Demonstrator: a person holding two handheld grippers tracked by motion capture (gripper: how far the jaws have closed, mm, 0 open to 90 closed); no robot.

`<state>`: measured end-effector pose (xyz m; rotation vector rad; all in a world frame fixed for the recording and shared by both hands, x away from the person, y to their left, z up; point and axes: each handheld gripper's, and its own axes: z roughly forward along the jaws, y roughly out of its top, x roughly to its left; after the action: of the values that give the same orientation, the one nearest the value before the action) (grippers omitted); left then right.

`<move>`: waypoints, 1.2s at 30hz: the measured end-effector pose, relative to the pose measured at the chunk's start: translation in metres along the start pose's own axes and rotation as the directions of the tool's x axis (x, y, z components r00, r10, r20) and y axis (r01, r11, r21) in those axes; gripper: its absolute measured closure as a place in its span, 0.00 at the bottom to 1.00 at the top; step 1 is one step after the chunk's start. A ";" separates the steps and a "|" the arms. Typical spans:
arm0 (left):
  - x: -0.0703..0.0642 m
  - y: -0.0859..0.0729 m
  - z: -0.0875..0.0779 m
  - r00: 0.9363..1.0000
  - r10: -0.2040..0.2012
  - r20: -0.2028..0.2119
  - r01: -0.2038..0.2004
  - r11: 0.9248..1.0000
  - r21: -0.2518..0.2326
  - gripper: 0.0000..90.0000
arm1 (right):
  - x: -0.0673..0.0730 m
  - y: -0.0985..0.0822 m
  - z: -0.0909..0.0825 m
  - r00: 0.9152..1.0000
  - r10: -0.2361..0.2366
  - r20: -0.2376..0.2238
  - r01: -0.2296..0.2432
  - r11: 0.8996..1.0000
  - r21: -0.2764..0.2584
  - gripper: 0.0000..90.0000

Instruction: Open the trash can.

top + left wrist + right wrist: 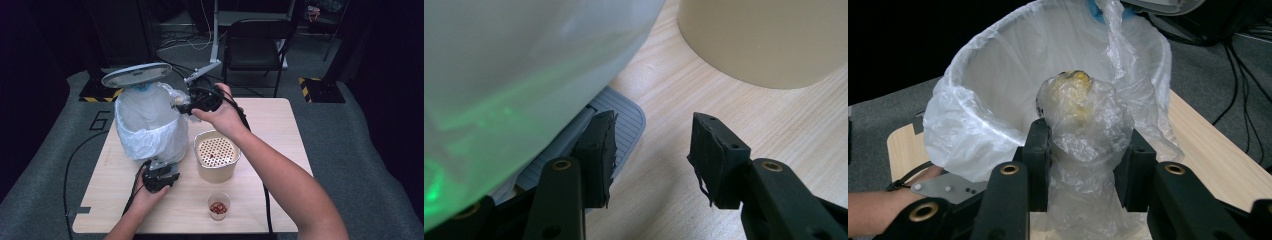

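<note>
A pedal bin (150, 125) lined with a white plastic bag stands at the table's left, its grey lid (136, 74) raised. My left gripper (159, 175) is low at the bin's foot. In the left gripper view its jaws (654, 122) stand apart with nothing between them, and the left jaw rests on the ribbed grey pedal (624, 120). My right gripper (182, 104) is held up at the bin's right rim, shut on a small crumpled clear bag (1078, 110) with something yellowish inside. The bag sits just in front of the bin's open mouth (1013, 80).
A cream pot with a perforated insert (216, 155) stands right of the bin, close to the left gripper (764, 40). A small clear cup of red pieces (218, 205) is near the front edge. Bare wooden table (280, 130) lies to the right. A chair (255, 40) stands beyond.
</note>
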<state>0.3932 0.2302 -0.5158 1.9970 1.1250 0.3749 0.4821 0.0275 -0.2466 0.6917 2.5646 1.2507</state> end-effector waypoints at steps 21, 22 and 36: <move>-0.001 0.001 0.000 1.000 -0.017 0.007 0.017 1.000 0.003 0.59 | 0.011 0.024 0.039 0.996 -0.007 -0.088 0.006 1.000 -0.007 0.71; 0.002 0.001 -0.002 1.000 0.016 0.009 -0.016 1.000 0.021 0.59 | 0.011 0.025 0.041 0.996 -0.009 -0.089 0.008 1.000 -0.017 0.71; -0.001 0.000 -0.001 1.000 -0.006 0.007 0.006 1.000 0.004 0.59 | 0.018 0.031 0.060 0.996 0.002 -0.086 -0.007 0.998 -0.067 0.71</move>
<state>0.3927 0.2297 -0.5150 1.9972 1.1279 0.3628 0.4984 0.0941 -0.2591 0.6438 2.5765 1.3906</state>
